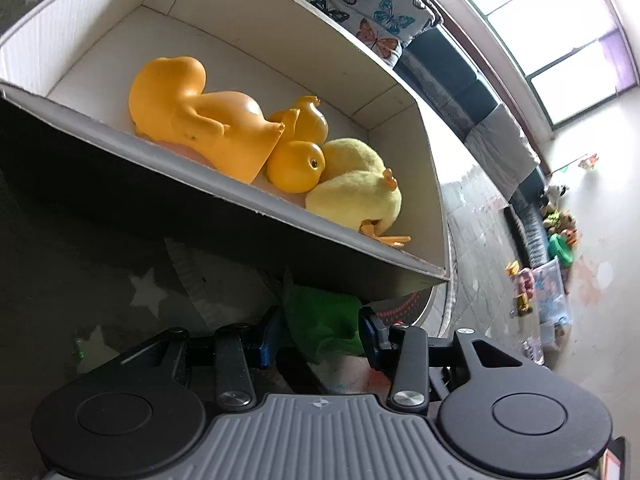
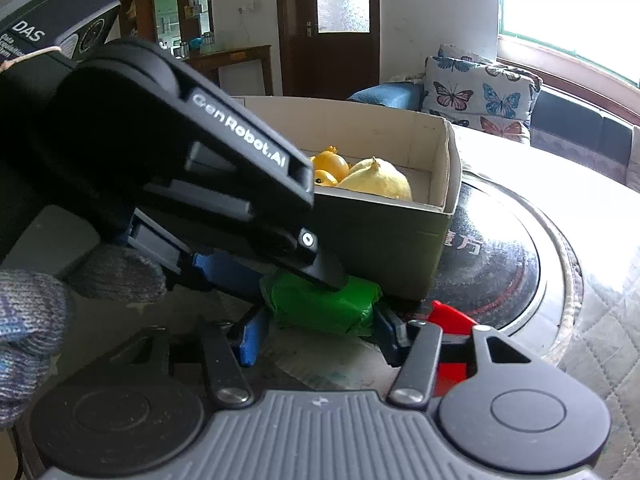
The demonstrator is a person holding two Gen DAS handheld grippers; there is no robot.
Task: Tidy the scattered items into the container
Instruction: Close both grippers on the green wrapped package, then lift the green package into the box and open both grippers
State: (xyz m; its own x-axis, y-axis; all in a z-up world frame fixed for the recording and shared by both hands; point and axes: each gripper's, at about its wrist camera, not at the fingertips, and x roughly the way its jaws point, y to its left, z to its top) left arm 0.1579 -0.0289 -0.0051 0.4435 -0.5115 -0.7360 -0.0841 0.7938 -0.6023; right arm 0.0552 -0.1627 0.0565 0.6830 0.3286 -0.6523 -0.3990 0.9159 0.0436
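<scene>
A green soft item point(image 1: 324, 322) sits between the blue fingertips of my left gripper point(image 1: 320, 334), which is shut on it just below the box's near wall. In the right wrist view the same green item point(image 2: 320, 300) lies between the blue fingertips of my right gripper point(image 2: 316, 334), with the left gripper's body point(image 2: 168, 168) on top of it. The cardboard box point(image 1: 248, 196) holds orange rubber ducks point(image 1: 200, 116) and a yellow plush chick point(image 1: 356, 196). The box also shows in the right wrist view point(image 2: 384, 248).
A red block point(image 2: 452, 320) lies right of the green item on the round dark tabletop point(image 2: 496, 264). A butterfly cushion point(image 2: 480, 92) and a sofa stand behind the box. A gloved hand point(image 2: 32, 320) is at the left.
</scene>
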